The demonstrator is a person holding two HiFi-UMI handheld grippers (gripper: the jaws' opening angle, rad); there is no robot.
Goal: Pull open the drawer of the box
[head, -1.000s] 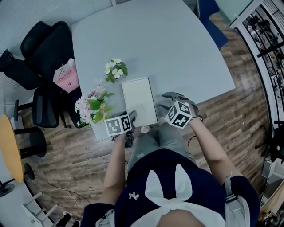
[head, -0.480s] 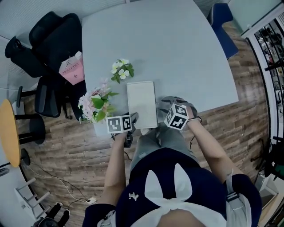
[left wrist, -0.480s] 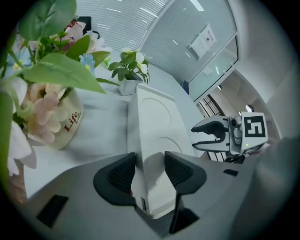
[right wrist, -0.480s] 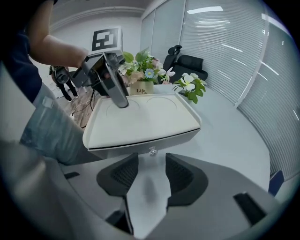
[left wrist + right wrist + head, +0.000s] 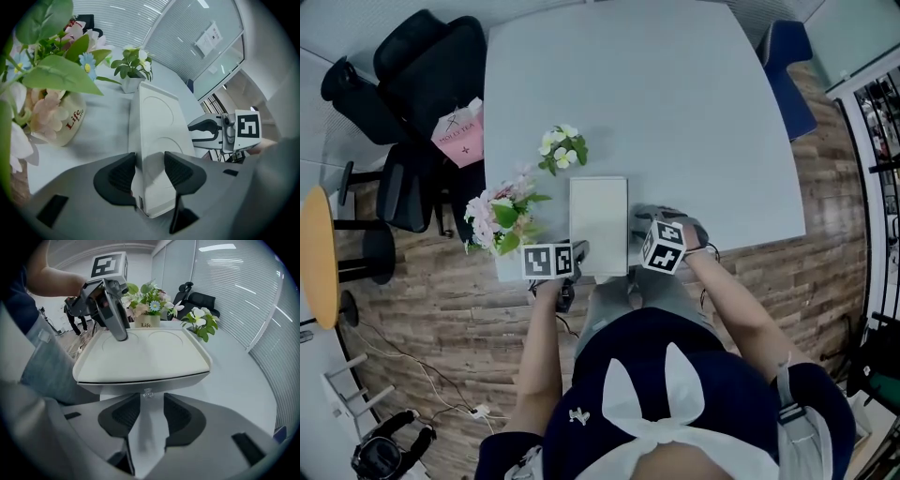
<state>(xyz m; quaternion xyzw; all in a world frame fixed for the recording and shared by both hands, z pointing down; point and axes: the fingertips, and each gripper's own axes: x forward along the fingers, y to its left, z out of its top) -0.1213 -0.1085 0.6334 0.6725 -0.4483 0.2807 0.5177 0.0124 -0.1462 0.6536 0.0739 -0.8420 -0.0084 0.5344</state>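
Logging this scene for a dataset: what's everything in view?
Table: one, pale grey, centre.
Box: one, white, table's near edge.
Knob: one, clear, box's drawer front.
Pink flower pot: one, cream, left of box.
White flower pot: one, white, beyond it.
Office chairs: apparently two, black, left of table.
Pink bag: one, by chairs.
Blue chair: one, table's far right.
Left gripper: one, grey, jaws just closed further, pads against box's near corner.
Right gripper: one, grey, jaws just closed further, apart, astride knob.
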